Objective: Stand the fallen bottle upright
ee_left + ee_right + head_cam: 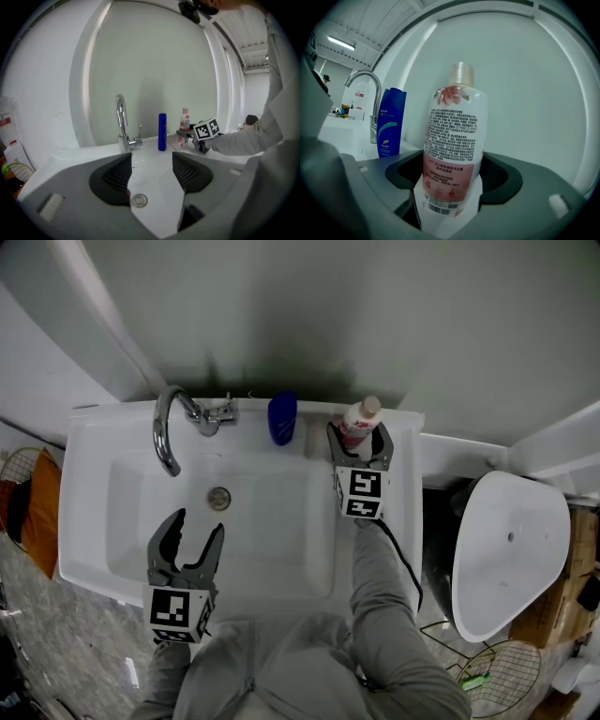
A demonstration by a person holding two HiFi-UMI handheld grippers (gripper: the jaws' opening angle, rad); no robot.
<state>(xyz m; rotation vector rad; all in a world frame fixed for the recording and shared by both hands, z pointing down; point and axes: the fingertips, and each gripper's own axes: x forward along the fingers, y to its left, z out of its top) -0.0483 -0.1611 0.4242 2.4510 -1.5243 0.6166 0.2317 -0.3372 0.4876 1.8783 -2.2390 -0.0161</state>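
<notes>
Holding the white bottle [452,140] upright on the sink [84,512] ledge, near the blue bottle [282,418], my right gripper [359,439] was clamped round its lower body. The left gripper [199,526] hung with its jaws apart, empty, above the basin. I judged the base should sit flat before I eased off.

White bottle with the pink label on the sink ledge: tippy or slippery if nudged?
Probably tippy: the white bottle is tall and narrow, standing upright on the sink ledge. Likely slippery: its plastic looks glossy and smooth where the right gripper holds it. It looks stiff, not fragile; it is opaque, so fill and weight can't be judged.
</notes>
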